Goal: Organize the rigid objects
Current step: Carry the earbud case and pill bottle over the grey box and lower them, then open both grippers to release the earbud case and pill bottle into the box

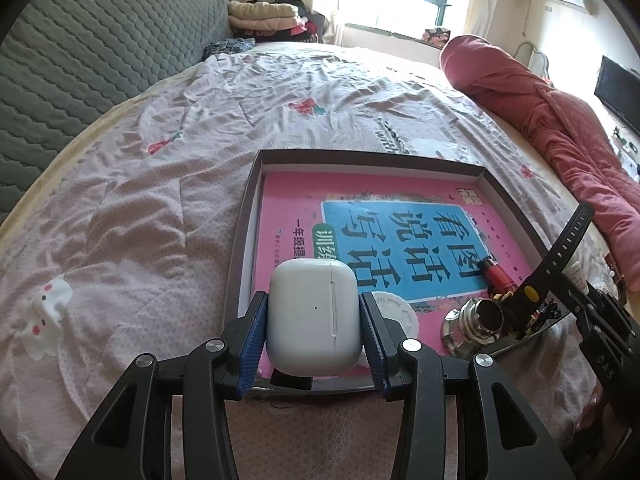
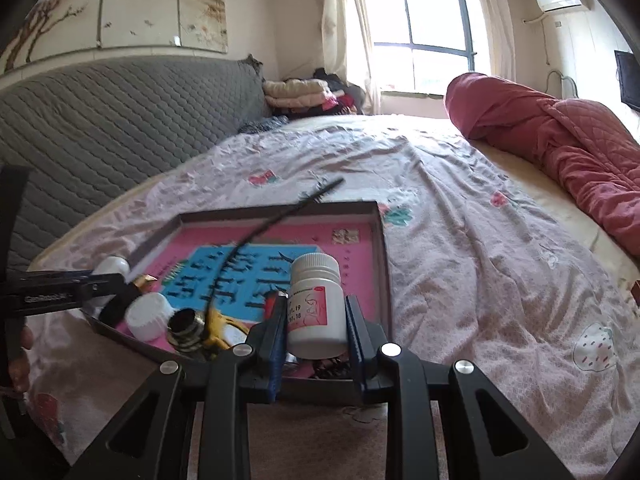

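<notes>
My left gripper (image 1: 314,322) is shut on a white earbud case (image 1: 313,316), held over the near edge of a shallow dark box tray (image 1: 372,157) that lies on the bed with a pink book (image 1: 288,200) inside. My right gripper (image 2: 316,320) is shut on a white pill bottle (image 2: 318,304) with a red-and-white label, held above the tray's (image 2: 280,212) near right part. In the tray lie a white cap (image 2: 146,316), a metal bulb base (image 1: 478,318), a red lipstick-like tube (image 1: 496,274) and a black watch strap (image 1: 568,240). The left gripper's body (image 2: 60,292) shows at the left of the right wrist view.
The bed has a pink patterned sheet (image 1: 160,184). A grey quilted headboard (image 1: 80,48) stands at the left, a rolled red quilt (image 1: 552,120) at the right, folded clothes (image 1: 264,16) by the window. The right gripper's body (image 1: 604,320) is at the tray's right edge.
</notes>
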A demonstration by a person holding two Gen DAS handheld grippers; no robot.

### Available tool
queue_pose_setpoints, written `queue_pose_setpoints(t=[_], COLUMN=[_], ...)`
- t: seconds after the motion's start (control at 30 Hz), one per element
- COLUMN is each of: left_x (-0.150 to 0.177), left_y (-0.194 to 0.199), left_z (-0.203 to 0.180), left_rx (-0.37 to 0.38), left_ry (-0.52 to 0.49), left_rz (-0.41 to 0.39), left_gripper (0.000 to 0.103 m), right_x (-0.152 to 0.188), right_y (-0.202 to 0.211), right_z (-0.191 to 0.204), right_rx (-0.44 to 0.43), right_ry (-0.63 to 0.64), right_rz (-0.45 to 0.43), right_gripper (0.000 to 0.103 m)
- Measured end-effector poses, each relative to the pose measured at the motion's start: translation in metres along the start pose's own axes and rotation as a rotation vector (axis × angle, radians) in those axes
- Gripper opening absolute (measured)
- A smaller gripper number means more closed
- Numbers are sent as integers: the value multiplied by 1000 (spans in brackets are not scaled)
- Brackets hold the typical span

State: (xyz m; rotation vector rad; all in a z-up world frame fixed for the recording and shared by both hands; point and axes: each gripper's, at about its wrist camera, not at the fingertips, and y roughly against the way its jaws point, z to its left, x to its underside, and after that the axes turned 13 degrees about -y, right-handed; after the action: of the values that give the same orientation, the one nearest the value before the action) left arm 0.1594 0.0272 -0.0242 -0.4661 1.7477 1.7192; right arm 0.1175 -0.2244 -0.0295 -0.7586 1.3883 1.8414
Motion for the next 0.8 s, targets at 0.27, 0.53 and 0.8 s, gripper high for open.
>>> queue_pose_setpoints(t=[0.27, 0.53, 0.8], left_x=[4, 6, 6], left_y=[-7, -9, -10], left_z=[-2, -4, -2], left_rx=[8, 16, 22], left_ry=[-1, -3, -2], left_rz=[15, 16, 21], left_gripper=[46, 46, 46], right_x=[2, 4, 3], right_y=[-13, -16, -14], right_z=[-13, -8, -7], right_rx=[54, 98, 90], right_ry=[-29, 26, 12], right_rz=[41, 34, 34], right_gripper=[27, 27, 27])
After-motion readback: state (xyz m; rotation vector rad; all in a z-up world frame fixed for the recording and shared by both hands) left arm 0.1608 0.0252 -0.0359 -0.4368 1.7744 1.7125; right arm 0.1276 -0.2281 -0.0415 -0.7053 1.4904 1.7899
